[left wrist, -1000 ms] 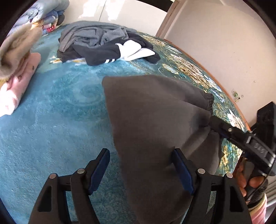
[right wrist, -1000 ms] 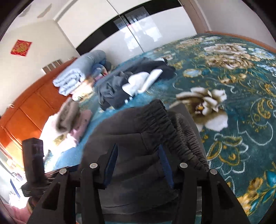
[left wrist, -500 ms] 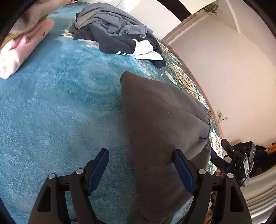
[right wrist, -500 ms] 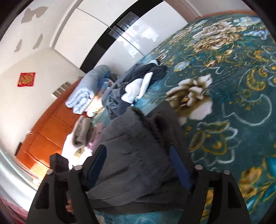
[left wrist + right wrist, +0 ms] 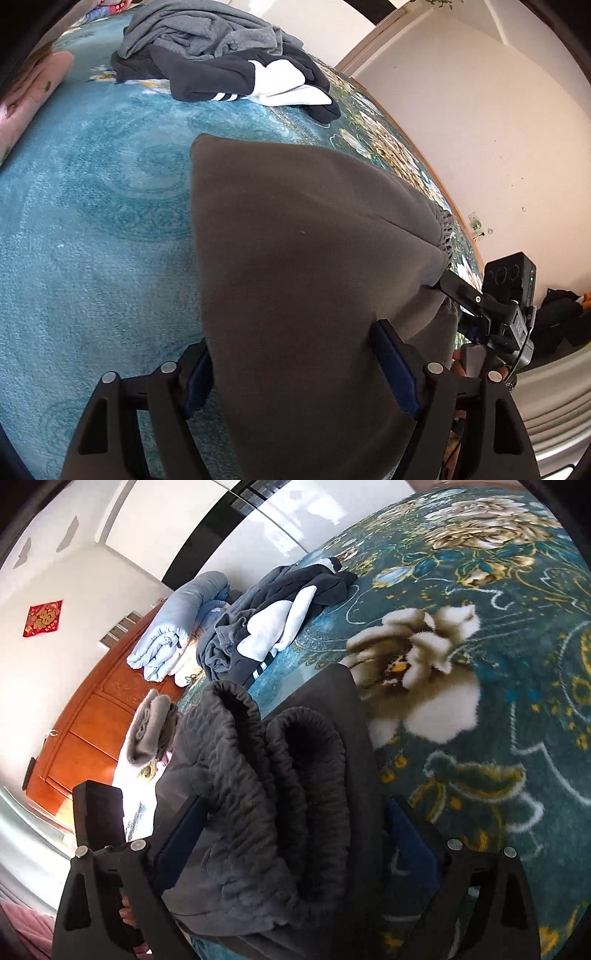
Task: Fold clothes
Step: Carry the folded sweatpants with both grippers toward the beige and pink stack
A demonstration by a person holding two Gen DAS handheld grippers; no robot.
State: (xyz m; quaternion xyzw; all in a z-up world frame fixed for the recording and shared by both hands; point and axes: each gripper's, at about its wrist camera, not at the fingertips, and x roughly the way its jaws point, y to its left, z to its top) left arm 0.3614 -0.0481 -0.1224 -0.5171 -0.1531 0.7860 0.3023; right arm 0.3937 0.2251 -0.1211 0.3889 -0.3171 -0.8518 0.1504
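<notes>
Folded dark grey sweatpants (image 5: 303,266) lie on the teal floral bedspread (image 5: 92,221). In the left wrist view my left gripper (image 5: 299,373) stands wide open, its blue-padded jaws on either side of the folded cloth's near end. In the right wrist view the elastic waistband (image 5: 280,775) bunches between the wide jaws of my right gripper (image 5: 295,842), also open. The right gripper's fingertips (image 5: 454,284) show at the pants' right edge in the left wrist view.
A heap of unfolded grey, black and white clothes (image 5: 221,62) lies farther back on the bed. Folded pink and grey items (image 5: 151,731) and a rolled light-blue blanket (image 5: 177,624) sit by the wooden headboard (image 5: 85,738). A white wall (image 5: 480,129) borders the bed.
Both grippers have dropped closer to the pants. The right gripper's jaws opened from a grip on the waistband. The left jaws stayed wide open.
</notes>
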